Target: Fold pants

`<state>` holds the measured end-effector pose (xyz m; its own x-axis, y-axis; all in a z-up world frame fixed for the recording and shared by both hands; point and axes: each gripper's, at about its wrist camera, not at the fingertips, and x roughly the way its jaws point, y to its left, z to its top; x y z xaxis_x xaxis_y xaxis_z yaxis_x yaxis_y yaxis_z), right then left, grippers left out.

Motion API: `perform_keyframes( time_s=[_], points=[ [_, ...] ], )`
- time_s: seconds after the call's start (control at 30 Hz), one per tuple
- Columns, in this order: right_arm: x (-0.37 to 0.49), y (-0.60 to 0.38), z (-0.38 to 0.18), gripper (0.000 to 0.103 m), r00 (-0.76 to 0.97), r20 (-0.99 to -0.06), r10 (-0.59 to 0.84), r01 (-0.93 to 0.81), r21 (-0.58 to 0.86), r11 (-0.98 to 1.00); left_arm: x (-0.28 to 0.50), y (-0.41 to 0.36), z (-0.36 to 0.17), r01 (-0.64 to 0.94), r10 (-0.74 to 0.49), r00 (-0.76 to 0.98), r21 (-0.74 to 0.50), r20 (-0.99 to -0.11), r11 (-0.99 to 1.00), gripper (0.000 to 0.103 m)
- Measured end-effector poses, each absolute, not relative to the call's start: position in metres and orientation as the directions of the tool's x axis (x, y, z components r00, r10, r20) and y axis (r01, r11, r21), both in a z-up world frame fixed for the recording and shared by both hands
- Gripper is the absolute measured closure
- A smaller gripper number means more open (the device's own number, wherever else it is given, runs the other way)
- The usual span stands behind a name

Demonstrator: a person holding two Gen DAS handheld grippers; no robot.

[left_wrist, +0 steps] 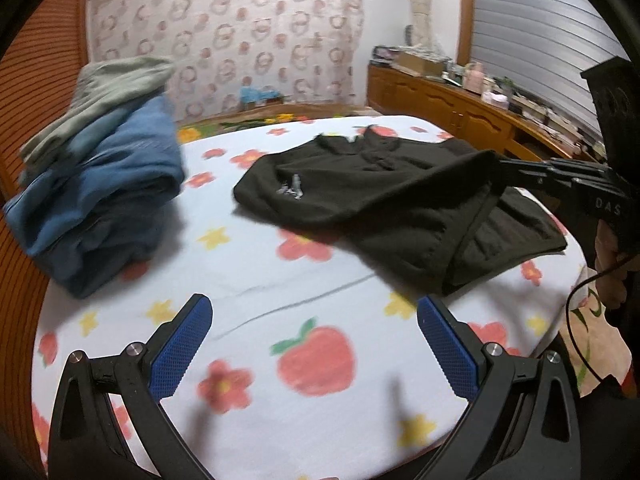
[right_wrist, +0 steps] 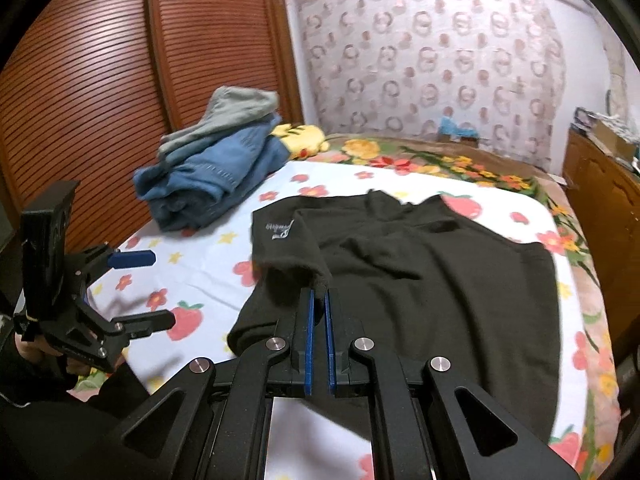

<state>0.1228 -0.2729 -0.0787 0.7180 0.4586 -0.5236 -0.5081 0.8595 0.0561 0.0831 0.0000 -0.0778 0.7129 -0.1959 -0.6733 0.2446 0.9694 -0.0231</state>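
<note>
Black pants (left_wrist: 384,200) with a small white logo lie partly folded on the flower-print sheet (left_wrist: 248,280); they also show in the right wrist view (right_wrist: 432,288). My right gripper (right_wrist: 319,300) is shut on a lifted edge of the pants, holding a fold up above the rest; from the left wrist view it (left_wrist: 504,166) comes in from the right. My left gripper (left_wrist: 314,332) is open and empty above the sheet, in front of the pants; it also shows at the left in the right wrist view (right_wrist: 162,290).
A pile of folded blue jeans and a grey garment (left_wrist: 104,184) sits at the sheet's left, also seen in the right wrist view (right_wrist: 216,164). A wooden slatted wardrobe (right_wrist: 100,92) stands to the left. A cluttered wooden dresser (left_wrist: 460,108) runs along the right.
</note>
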Motion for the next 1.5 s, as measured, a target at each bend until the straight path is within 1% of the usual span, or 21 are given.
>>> perform_keyframes(
  time_s=[0.27, 0.47, 0.6, 0.77, 0.93, 1.23, 1.5],
  points=[
    [0.101, -0.267, -0.082, 0.098, 0.748, -0.510, 0.424, -0.462, 0.058, 0.885, 0.104, -0.044, -0.072, 0.367, -0.286, 0.672, -0.028, -0.683, 0.930, 0.001],
    [0.088, -0.275, -0.081, 0.098, 0.762, -0.503, 0.407, -0.434, 0.070, 0.898, 0.116, -0.066, -0.073, 0.422, -0.329, 0.636, -0.044, -0.698, 0.906, 0.001],
    [0.087, -0.279, -0.079, 0.098, 0.769, -0.499, 0.399, -0.418, 0.080, 0.905, 0.121, -0.077, -0.076, 0.430, -0.322, 0.624, -0.031, -0.712, 0.902, 0.001],
    [0.087, -0.291, -0.072, 0.098, 0.785, -0.485, 0.385, -0.391, 0.094, 0.916, 0.126, -0.086, -0.083, 0.411, -0.271, 0.632, 0.018, -0.726, 0.911, 0.001],
    [0.077, -0.297, -0.074, 0.098, 0.798, -0.480, 0.364, -0.359, 0.105, 0.927, 0.128, -0.086, -0.088, 0.411, -0.264, 0.621, 0.020, -0.738, 0.911, 0.001],
    [0.064, -0.304, -0.073, 0.098, 0.809, -0.505, 0.301, -0.290, 0.102, 0.952, 0.123, -0.084, -0.082, 0.431, -0.293, 0.618, 0.003, -0.729, 0.902, 0.001],
    [0.057, -0.313, -0.087, 0.098, 0.790, -0.560, 0.250, -0.222, 0.119, 0.968, 0.122, -0.085, -0.079, 0.442, -0.319, 0.617, -0.019, -0.719, 0.897, 0.001]
  ],
)
